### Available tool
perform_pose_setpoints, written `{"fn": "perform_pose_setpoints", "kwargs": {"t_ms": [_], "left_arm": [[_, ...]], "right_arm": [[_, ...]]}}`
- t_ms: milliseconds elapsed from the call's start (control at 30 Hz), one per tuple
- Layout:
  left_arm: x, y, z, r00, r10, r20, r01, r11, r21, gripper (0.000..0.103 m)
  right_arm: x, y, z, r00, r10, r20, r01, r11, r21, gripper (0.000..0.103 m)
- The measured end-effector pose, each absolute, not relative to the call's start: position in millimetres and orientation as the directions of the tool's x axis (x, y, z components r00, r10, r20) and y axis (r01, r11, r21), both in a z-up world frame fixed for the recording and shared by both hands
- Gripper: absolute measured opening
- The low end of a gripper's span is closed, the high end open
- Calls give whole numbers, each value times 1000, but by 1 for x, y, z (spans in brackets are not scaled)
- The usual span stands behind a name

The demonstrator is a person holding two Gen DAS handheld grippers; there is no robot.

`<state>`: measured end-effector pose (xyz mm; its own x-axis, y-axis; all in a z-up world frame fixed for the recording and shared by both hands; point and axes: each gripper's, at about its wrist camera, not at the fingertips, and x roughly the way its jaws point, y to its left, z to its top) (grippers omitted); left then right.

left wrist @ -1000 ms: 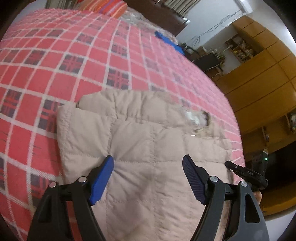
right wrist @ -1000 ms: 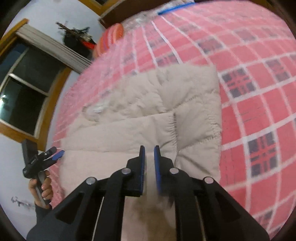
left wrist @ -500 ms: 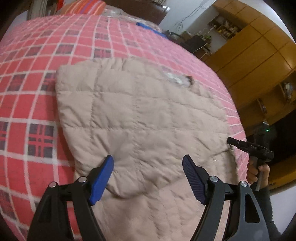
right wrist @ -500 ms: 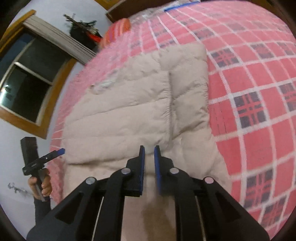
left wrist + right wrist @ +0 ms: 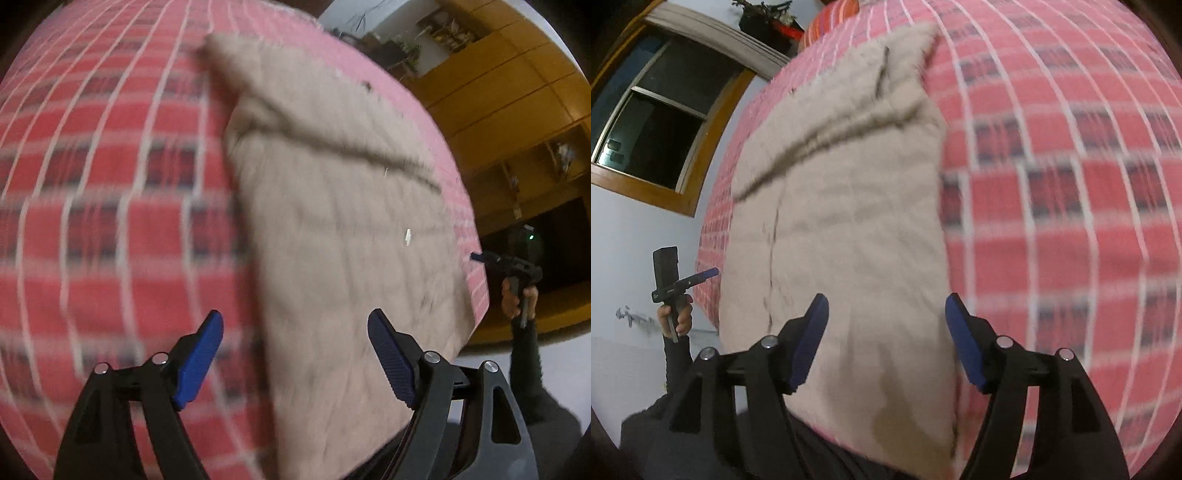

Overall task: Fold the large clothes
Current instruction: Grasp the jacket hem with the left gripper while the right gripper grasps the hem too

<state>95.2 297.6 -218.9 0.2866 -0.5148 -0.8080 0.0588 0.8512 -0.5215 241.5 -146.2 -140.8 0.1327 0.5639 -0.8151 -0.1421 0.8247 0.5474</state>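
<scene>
Now that the right gripper (image 5: 884,341) has released, both tongs gape wide, left gripper (image 5: 295,360) likewise; quilted jacket (image 5: 849,221) ahead lies folded.

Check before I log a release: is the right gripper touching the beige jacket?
Apart. The left wrist view shows the right gripper held off beyond the bed's edge, clear of the jacket.

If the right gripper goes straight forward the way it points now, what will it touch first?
Most likely the beige quilted jacket: it fills the gap between the open fingers of the right gripper. The red checked blanket lies just to the right. Blur makes depth uncertain.
</scene>
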Motion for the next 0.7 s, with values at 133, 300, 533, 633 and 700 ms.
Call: {"fn": "perform_pose_setpoints", "kwargs": {"t_ms": [133, 300, 533, 633, 700], "left_arm": [[56, 306, -230, 280, -570, -772, 23, 808, -588, 81], [30, 295, -247, 230, -590, -774, 5, 796, -605, 82], [17, 276, -255, 151, -649, -746, 33, 758, -652, 82], [17, 264, -258, 130, -661, -739, 48, 749, -661, 81], [16, 260, -259, 124, -656, -745, 59, 754, -654, 80]], "right_arm": [[211, -163, -153, 96, 581, -808, -105, 813, 573, 66], [180, -168, -168, 40, 598, -800, -101, 799, 592, 67], [153, -157, -180, -27, 633, -773, -133, 764, 631, 63], [148, -154, -178, -22, 649, -761, -140, 751, 645, 61], [145, -155, -177, -10, 663, -749, -141, 740, 657, 59]]}}
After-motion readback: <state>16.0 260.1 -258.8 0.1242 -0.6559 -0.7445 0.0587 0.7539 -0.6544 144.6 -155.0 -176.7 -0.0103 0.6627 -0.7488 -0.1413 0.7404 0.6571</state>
